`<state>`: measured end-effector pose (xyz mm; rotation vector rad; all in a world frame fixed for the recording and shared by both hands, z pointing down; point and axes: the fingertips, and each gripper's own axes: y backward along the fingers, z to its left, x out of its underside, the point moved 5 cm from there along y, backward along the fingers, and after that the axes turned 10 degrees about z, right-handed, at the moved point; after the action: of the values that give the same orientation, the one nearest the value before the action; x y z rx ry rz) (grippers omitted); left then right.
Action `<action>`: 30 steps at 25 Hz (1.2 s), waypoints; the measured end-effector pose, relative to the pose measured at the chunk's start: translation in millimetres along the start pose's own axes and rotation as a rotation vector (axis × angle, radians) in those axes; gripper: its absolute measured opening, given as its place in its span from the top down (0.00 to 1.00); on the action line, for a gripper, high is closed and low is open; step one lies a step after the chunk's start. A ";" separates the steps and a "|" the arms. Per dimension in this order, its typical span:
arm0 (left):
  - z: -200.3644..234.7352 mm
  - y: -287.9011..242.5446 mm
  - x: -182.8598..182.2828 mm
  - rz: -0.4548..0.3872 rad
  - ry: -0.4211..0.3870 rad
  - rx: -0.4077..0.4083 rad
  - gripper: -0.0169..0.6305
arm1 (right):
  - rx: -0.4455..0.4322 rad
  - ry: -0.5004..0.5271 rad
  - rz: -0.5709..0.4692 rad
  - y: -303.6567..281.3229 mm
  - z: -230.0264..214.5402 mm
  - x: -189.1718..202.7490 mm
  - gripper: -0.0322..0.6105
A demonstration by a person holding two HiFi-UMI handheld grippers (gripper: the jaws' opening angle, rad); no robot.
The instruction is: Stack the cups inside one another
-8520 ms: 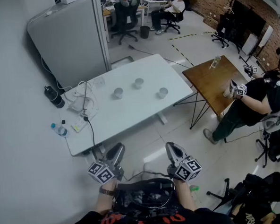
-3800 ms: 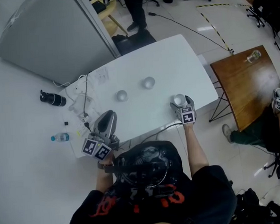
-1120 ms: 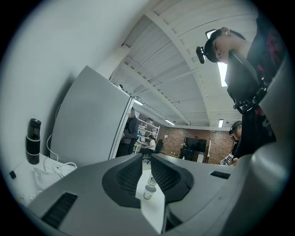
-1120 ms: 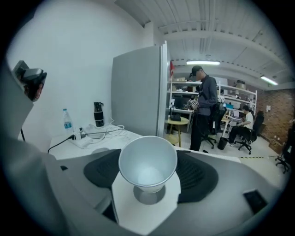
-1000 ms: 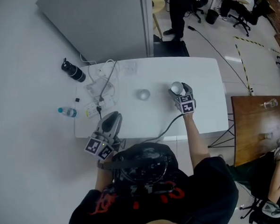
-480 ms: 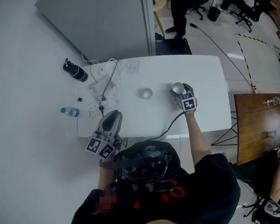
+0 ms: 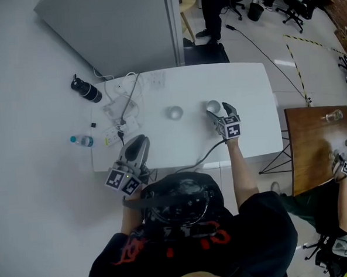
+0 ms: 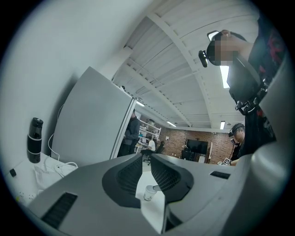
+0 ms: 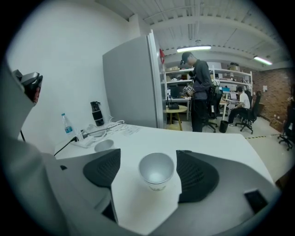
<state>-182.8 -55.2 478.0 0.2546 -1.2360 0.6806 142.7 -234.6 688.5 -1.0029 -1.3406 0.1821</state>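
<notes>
Currently, the right gripper (image 7: 216, 110) is reaching over the white table (image 7: 250, 95) with its jaws standing wide, one on either side of an upright cup (image 9: 156, 169). Slim gaps are showing between the pads and the cup wall, so no grip is being applied. This cup is standing mouth up on the table top, right of the middle. A second cup (image 7: 173, 112) is sitting on the same table, apart from the first and to its left, with nothing touching it. The left gripper (image 7: 138, 147) is being held level at the table's near-left edge, its jaws showing only a narrow gap and nothing between them. White cables (image 7: 118, 115) are lying on the table's left end, and a black bottle (image 7: 84, 90) and a water bottle (image 7: 80, 140) are showing just beyond it.
</notes>
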 end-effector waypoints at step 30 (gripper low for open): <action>15.3 -19.1 -35.6 -0.099 0.005 -0.025 0.88 | -0.196 0.099 -0.270 109.0 151.3 -7.4 0.39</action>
<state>-189.1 -90.2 453.4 0.2910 -1.2179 0.5796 56.0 -99.7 593.0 -0.9685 -1.4063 -0.2043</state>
